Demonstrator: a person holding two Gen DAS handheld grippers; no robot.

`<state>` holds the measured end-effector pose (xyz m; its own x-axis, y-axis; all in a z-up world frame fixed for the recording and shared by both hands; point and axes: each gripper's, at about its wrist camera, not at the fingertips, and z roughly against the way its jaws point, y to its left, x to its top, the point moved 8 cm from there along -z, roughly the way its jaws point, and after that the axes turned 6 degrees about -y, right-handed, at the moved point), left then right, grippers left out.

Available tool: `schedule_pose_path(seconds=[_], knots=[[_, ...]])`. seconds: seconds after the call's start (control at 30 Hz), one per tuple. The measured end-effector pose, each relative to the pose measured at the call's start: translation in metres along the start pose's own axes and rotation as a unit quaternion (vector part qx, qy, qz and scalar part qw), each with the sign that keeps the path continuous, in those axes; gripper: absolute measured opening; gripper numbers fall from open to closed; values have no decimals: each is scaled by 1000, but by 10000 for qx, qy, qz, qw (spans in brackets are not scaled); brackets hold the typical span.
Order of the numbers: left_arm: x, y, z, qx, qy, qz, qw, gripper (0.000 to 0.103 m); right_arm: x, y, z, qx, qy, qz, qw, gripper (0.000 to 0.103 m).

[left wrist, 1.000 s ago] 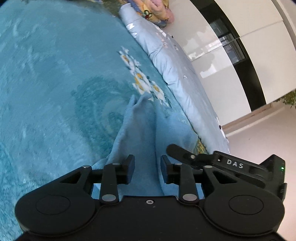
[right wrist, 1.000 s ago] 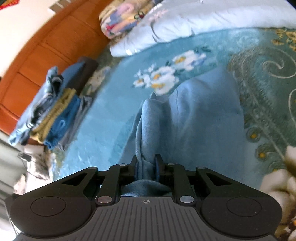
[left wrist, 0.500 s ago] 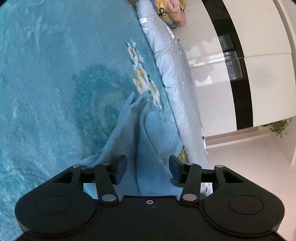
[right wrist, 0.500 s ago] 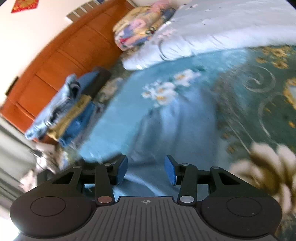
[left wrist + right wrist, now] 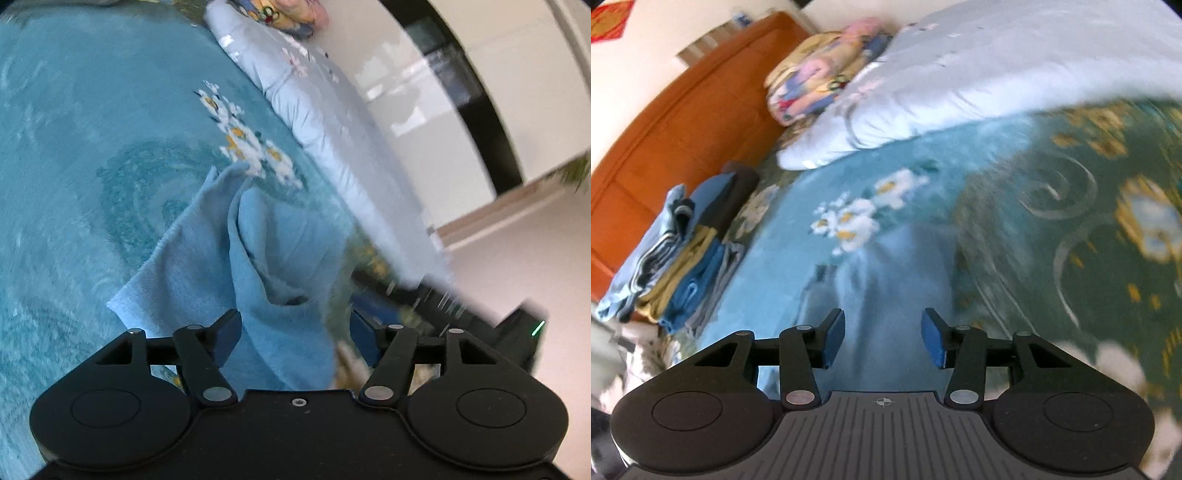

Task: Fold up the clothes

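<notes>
— Where does the light blue garment (image 5: 280,266) lie against the grippers?

— On the teal floral blanket (image 5: 74,155) that covers the bed, partly folded, with a raised crease down its middle. Its near end runs in under the left gripper (image 5: 293,330), between the two fingers, but neither pad presses on it. Those jaws have just been opening and stand wide.

— And the right one?

— The right gripper (image 5: 882,338) hangs over the same garment (image 5: 886,280), which is blurred there. Its blue pads (image 5: 932,338) stand apart, clear of the cloth; its jaws have just been opening too.

— How near the blanket's edges?

— The garment's far tip reaches the white flower print (image 5: 251,147), close to the edge where the pale quilt (image 5: 332,122) lies bunched. A stack of folded clothes (image 5: 676,258) sits at the far left edge by the wooden headboard (image 5: 676,122).

— Any writing?

— None I can read; a red hanging (image 5: 605,22) on the wall is too blurred.
</notes>
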<state>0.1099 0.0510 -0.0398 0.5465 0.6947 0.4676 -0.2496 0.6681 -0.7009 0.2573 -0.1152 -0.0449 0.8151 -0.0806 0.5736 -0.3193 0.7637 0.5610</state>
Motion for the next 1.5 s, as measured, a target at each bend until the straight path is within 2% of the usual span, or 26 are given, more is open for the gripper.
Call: schedule_pose_path(seconds=[0.03,0.07,0.2,0.33,0.47,0.6,0.77,0.83,0.9,1.0,1.13,1.2,1.27,1.3,1.37,1.4,1.5], knots=[[-2,0,-3,105,-5,-80,9999,58,1,3,-1,15,15,42,10000,44],[-5,0,-6,209,-10,-161,9997,51,2,6,-3,44,32,85,9999,44],[-4,11,-5,332,-277,-71,9990,17,3,15,-8,144,92,225,9996,49],[0,22,11,322,-611,-41,9976,6,-1,14,-9,202,154,178,9995,49],[0,32,35,252,-916,-208,9953,5,-2,19,-10,276,193,270,9991,50],[-7,61,33,332,-711,383,9962,5,-2,34,-18,371,275,498,9977,50],[-5,58,33,148,-682,363,9969,6,-13,72,-49,375,681,1056,9914,50],[-4,58,34,91,-663,359,9971,14,-16,84,-65,199,817,1321,9877,50],[-5,59,34,60,-601,378,9975,31,-19,93,-81,-20,961,1552,9832,50],[-8,57,29,-28,-449,371,9983,44,-25,99,-101,-391,1146,1883,9746,49],[-12,52,20,-40,-341,240,9991,45,-32,98,-114,-913,1275,2242,9618,41],[-12,50,15,-78,-318,213,9992,42,-34,95,-116,-1015,1314,2286,9593,34],[-12,48,10,-90,-324,188,9993,39,-35,92,-116,-1047,1319,2265,9594,23],[-11,48,8,-52,-353,191,9992,25,-34,91,-114,-1015,1310,2192,9615,20],[-9,49,5,-3,-382,277,9989,10,-30,88,-111,-944,1262,1998,9671,10],[-7,49,6,-31,-410,340,9986,6,-25,87,-110,-890,1193,1868,9711,10],[0,44,22,-292,-651,447,9965,4,-7,87,-98,-725,859,1521,9820,9]])
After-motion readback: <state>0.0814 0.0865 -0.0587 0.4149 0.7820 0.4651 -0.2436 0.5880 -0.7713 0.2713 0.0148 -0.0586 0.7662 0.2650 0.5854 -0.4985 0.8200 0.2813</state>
